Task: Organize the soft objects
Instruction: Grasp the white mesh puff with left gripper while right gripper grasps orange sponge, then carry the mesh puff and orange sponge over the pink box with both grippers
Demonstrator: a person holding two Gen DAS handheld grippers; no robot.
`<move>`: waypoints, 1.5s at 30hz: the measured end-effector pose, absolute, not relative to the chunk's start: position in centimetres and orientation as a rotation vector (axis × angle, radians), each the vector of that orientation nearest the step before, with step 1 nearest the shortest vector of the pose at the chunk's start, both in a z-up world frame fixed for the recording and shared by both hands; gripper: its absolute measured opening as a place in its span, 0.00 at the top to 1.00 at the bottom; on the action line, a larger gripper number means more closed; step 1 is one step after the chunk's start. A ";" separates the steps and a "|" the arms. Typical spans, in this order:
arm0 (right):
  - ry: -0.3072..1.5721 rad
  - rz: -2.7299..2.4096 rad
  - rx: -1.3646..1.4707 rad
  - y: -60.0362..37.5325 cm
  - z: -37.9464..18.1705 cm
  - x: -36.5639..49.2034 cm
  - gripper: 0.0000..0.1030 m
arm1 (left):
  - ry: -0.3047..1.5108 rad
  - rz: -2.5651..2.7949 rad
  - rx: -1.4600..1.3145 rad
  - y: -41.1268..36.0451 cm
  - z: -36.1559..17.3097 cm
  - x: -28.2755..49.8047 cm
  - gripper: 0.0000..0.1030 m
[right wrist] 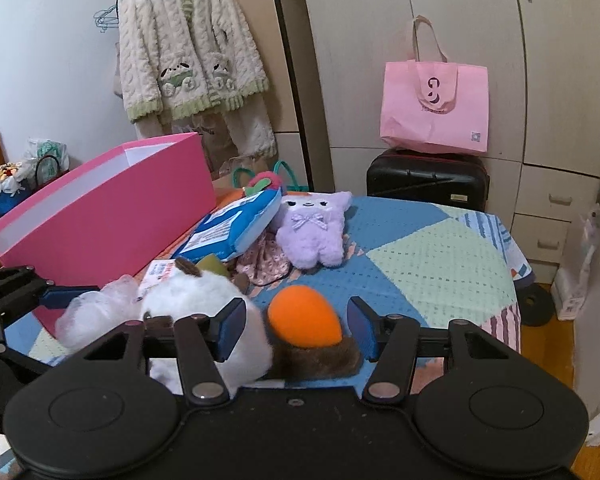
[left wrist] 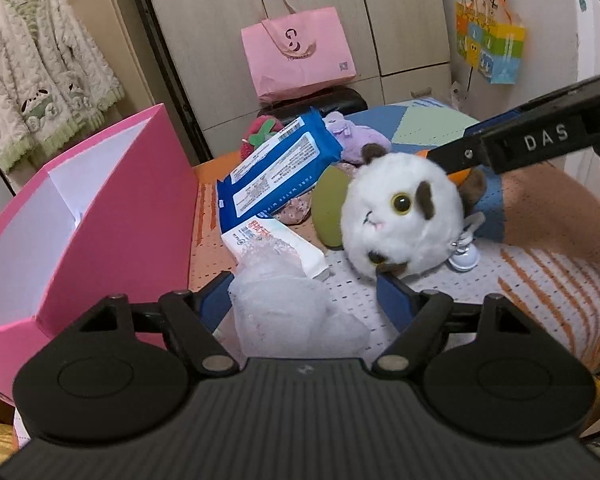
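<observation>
L gripper sits low over the bed, jaws part open w/ a crumpled clear plastic bag between them; the left pad looks to touch the bag, the right pad stands clear of it, so no firm grip visible. R gripper has jaws part open too, straddling an orange egg-shaped sponge; gaps show on both sides, pads not pressing.

Sponge: long axis runs roughly left-right in the R wrist view, narrow end toward the right, sitting on a brown furry bit just beside the round white plush. White plush: 1, face toward the L cam, yellow eye and brown patches showing, ears up toward the far side; it rests on the patchwork bedspread touching the sponge area.

Count of soft things: 1 white plush, 1 purple plush lying on its back w/ head toward the wardrobe, 1 red strawberry-like plush behind the packs, 1 olive-green pad partly hidden, 1 floral cloth. Packs: 1 blue wipes pack, long axis diagonal, upper end leaning toward the purple plush; 1 white tissue pack under it, near the bag.

1 pink box, open top, stands on the left edge of the bed, just beside the packs. Bkgd: 1 pink tote on 1 black suitcase, 1 fluffy cardigan hanging.
</observation>
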State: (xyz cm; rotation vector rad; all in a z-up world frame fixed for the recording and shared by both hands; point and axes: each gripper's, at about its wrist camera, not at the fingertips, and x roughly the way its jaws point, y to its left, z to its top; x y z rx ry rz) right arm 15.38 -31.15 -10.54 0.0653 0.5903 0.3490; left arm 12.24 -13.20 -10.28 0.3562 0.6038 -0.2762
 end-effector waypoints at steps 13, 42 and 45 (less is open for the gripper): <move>0.723 0.431 0.152 -32.5 -12.9 18.7 0.52 | 0.661 -0.244 0.228 -11.7 -11.6 13.5 0.35; 0.694 0.519 0.100 -27.2 -5.7 9.7 0.57 | 0.717 -0.327 0.042 -7.0 -8.2 11.1 0.63; 0.699 0.523 0.099 -25.6 -6.1 8.6 0.57 | 0.709 -0.335 0.039 -6.1 -7.8 9.8 0.63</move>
